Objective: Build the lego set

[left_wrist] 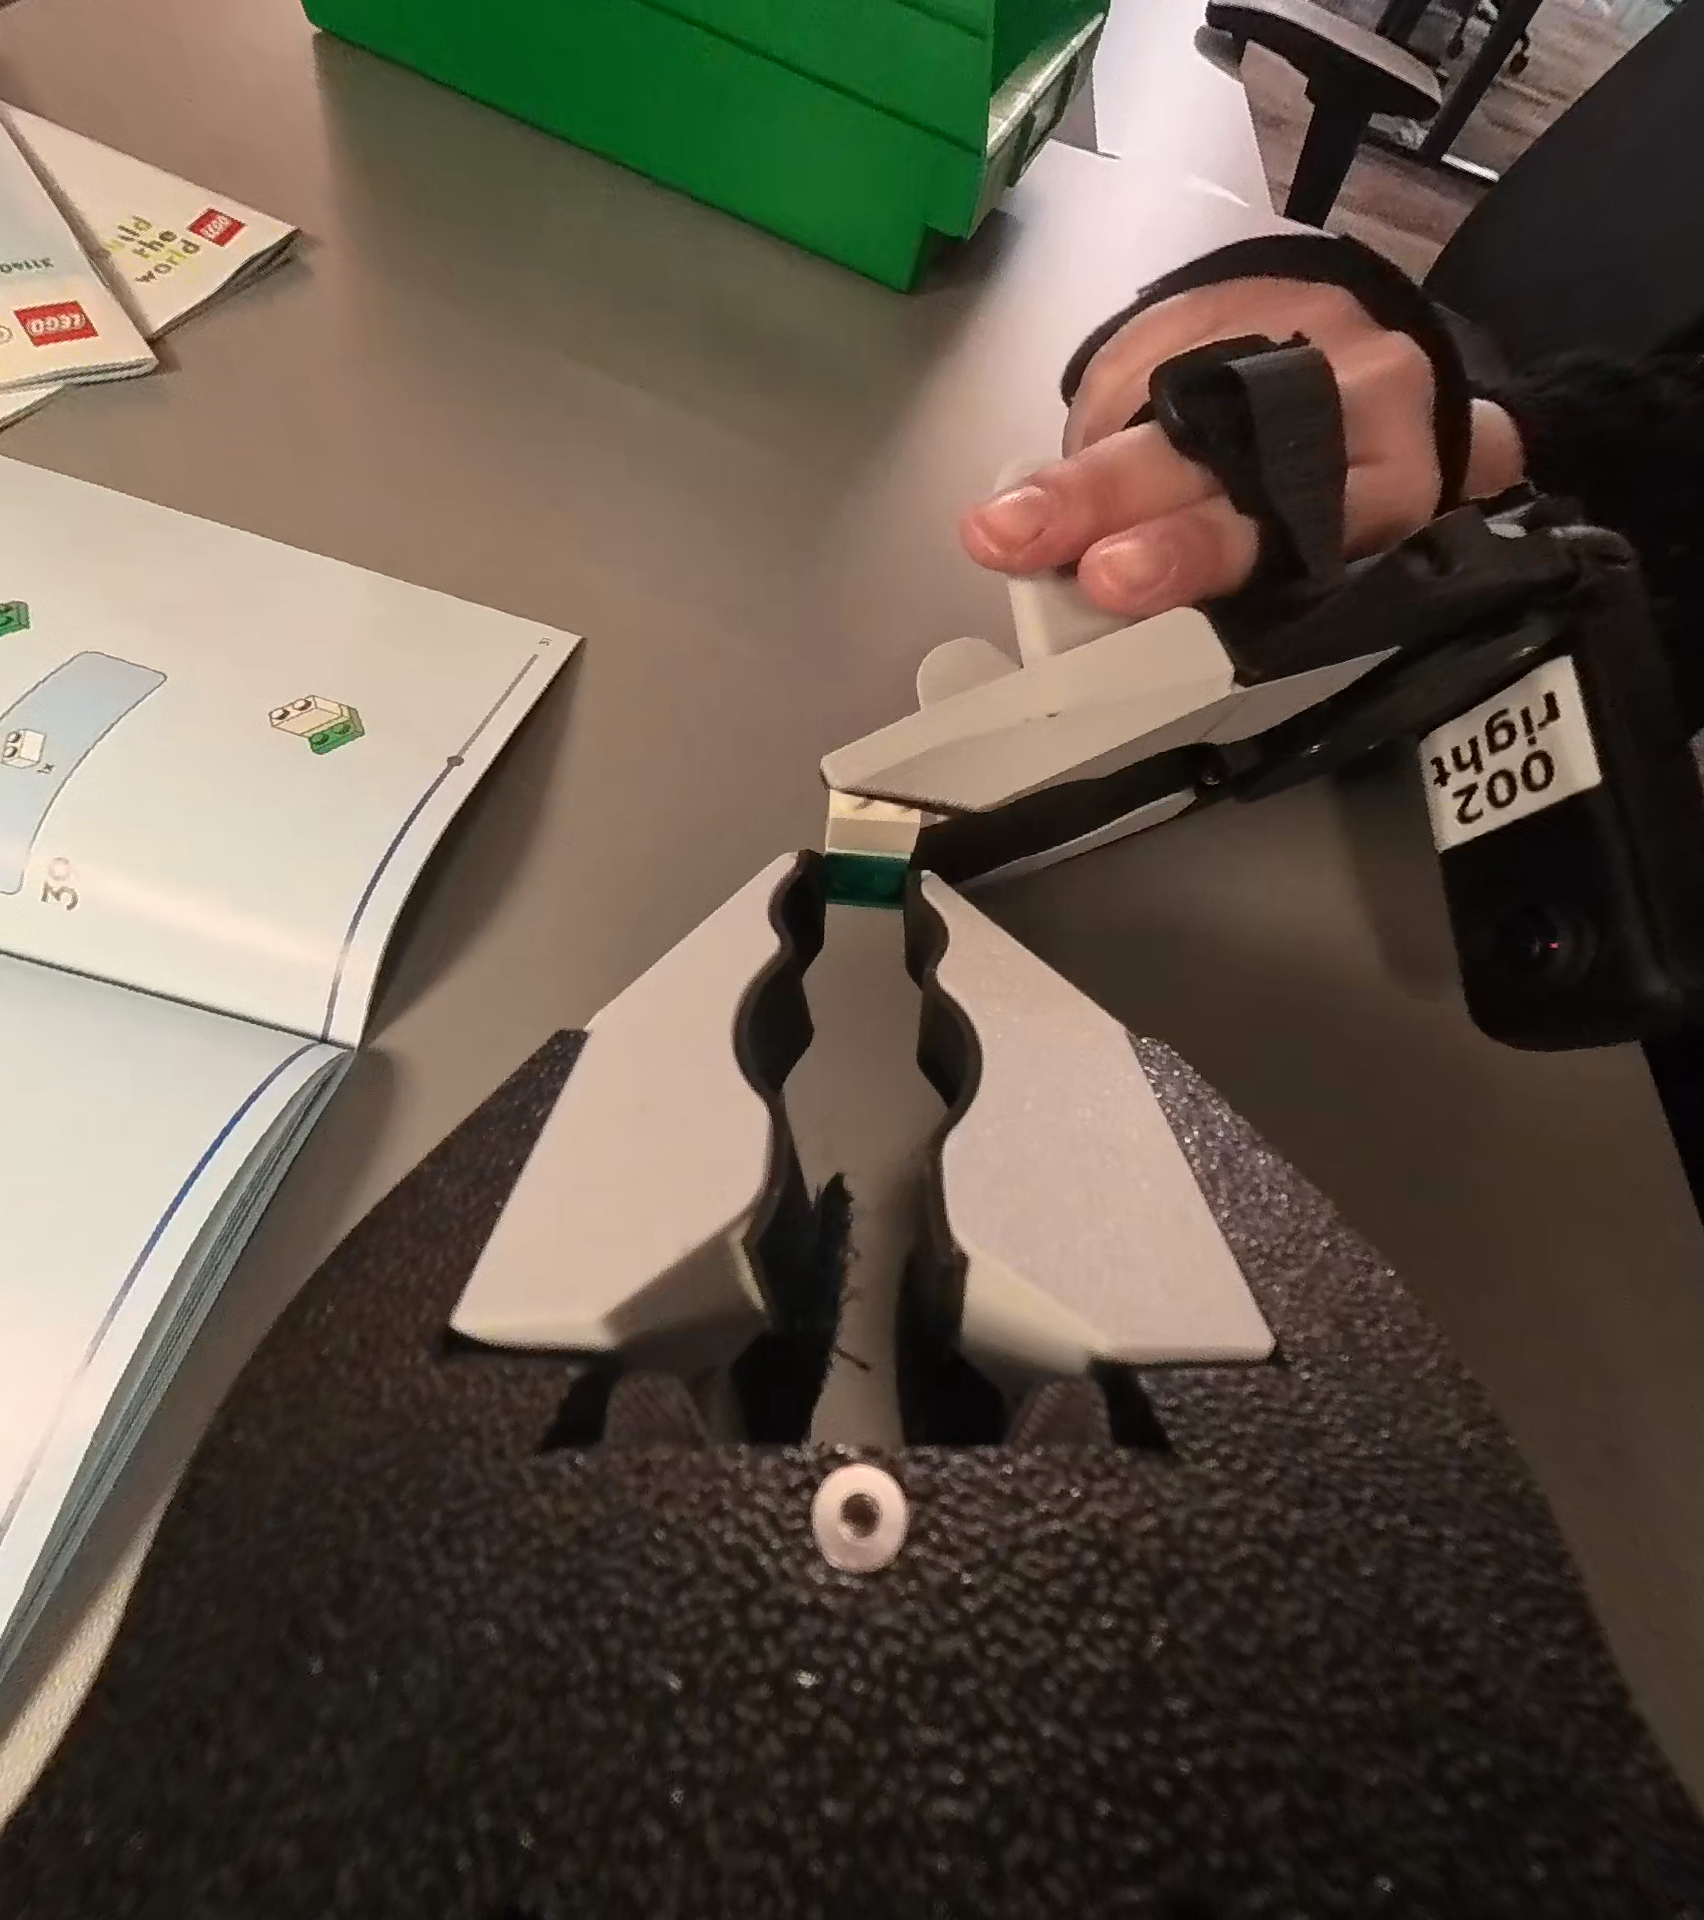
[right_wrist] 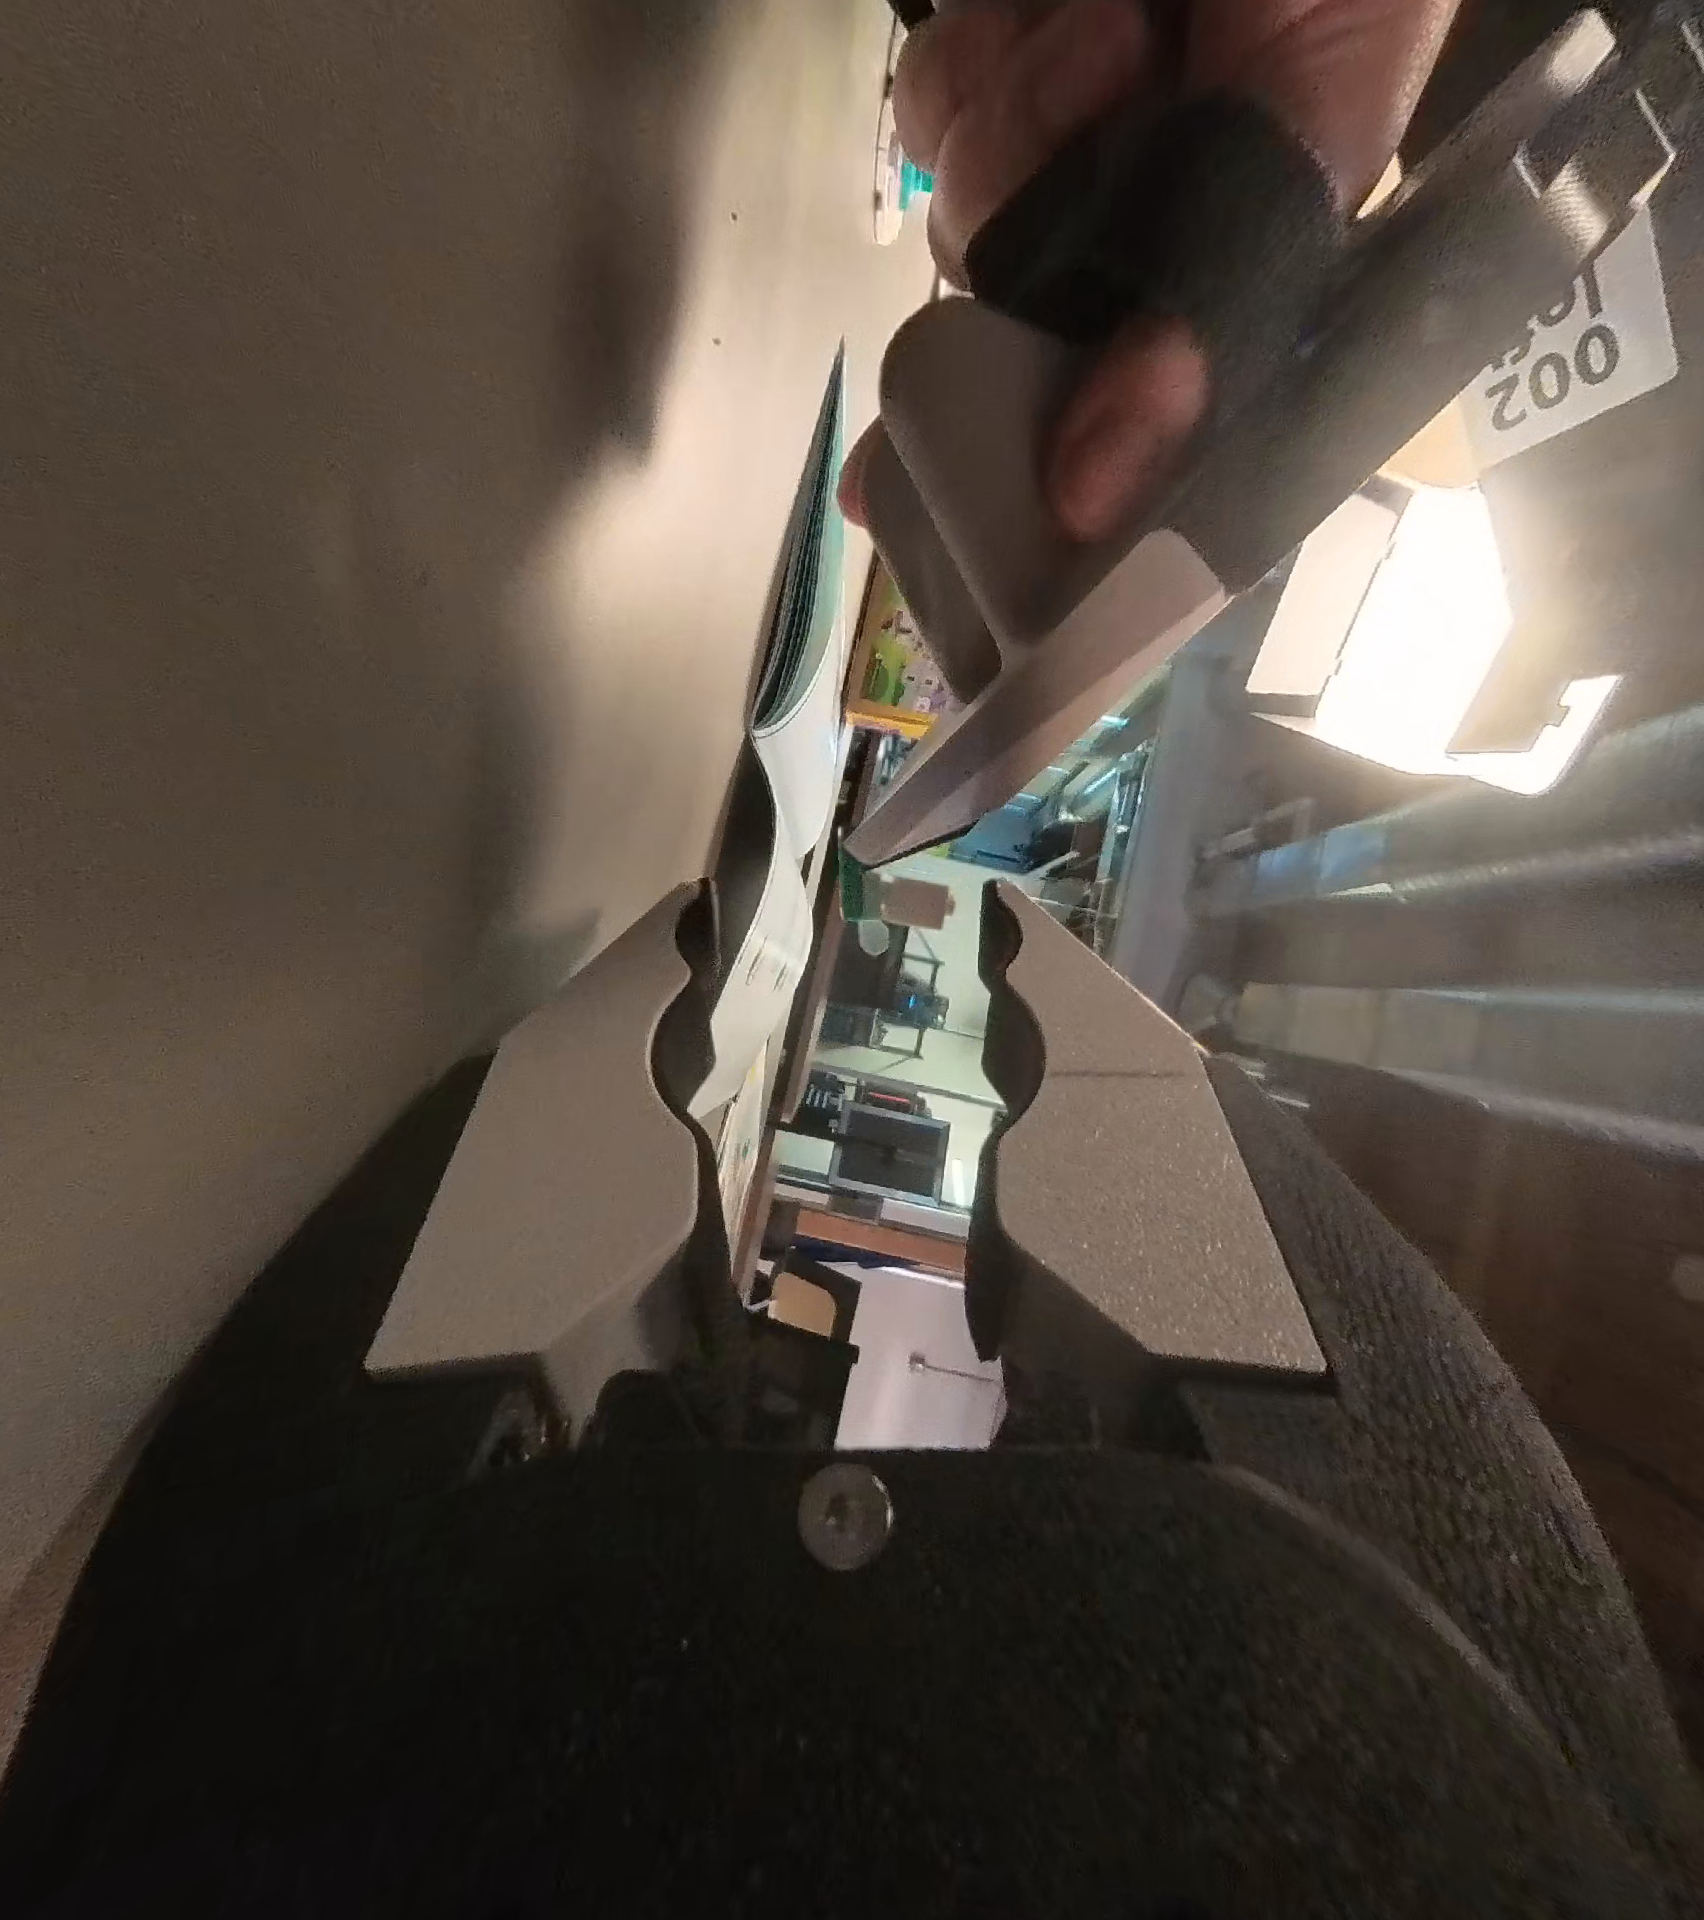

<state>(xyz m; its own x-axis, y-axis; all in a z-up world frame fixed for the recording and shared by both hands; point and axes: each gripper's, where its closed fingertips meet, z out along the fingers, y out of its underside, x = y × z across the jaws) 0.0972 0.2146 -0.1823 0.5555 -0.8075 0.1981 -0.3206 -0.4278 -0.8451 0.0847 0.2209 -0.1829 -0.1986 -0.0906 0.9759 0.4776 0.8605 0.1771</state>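
Green brick (left_wrist: 863, 891) pinched in left gripper (left_wrist: 863, 883), white brick (left_wrist: 869, 826) stacked on top.
Far left on the grey worktop (left_wrist: 619, 468): two closed booklets (left_wrist: 100, 301), then an open manual (left_wrist: 204, 790) lying flat just beside the left gripper. Farther back, a green box (left_wrist: 723, 125). Centre: left jaws clenched on the green brick at their very tips, white brick touching its top. Right: right gripper (right_wrist: 850, 899) reaching in from the side, tilted, jaws released and spread wider than the white brick between their tips. Strapped hand (left_wrist: 1243, 436) gripping it from above.
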